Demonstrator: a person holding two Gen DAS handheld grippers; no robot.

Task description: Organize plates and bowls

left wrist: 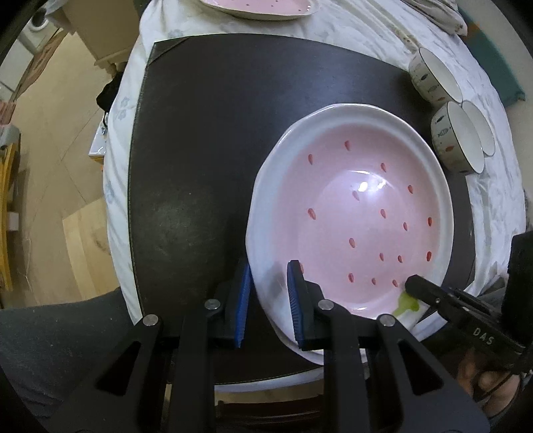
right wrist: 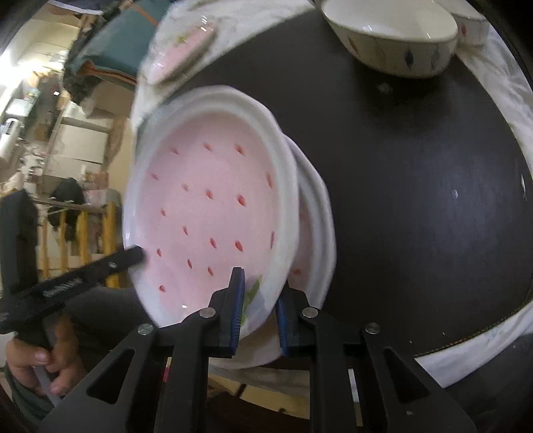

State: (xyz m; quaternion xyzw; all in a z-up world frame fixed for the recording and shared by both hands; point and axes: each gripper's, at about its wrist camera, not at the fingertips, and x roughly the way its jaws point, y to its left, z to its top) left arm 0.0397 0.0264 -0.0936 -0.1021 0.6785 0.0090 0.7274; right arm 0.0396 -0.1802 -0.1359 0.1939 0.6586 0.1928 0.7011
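Observation:
A pink plate with red seed marks and a white rim (left wrist: 353, 213) is held over the dark mat (left wrist: 200, 150). My left gripper (left wrist: 268, 299) straddles its near-left rim, one finger over and one under. My right gripper (right wrist: 258, 309) is shut on the same plate's rim (right wrist: 206, 206) by its green leaf mark, and shows as a black finger in the left wrist view (left wrist: 433, 293). A second pink plate (right wrist: 316, 233) lies just beneath on the mat (right wrist: 416, 200). The top plate is tilted in the right wrist view.
Three cream bowls with fish patterns stand at the mat's right edge (left wrist: 433, 80), (left wrist: 456, 140); one shows large in the right wrist view (right wrist: 393, 36). Another pink plate (left wrist: 260, 8) lies at the table's far side on the white cloth. The table edge drops off to the left.

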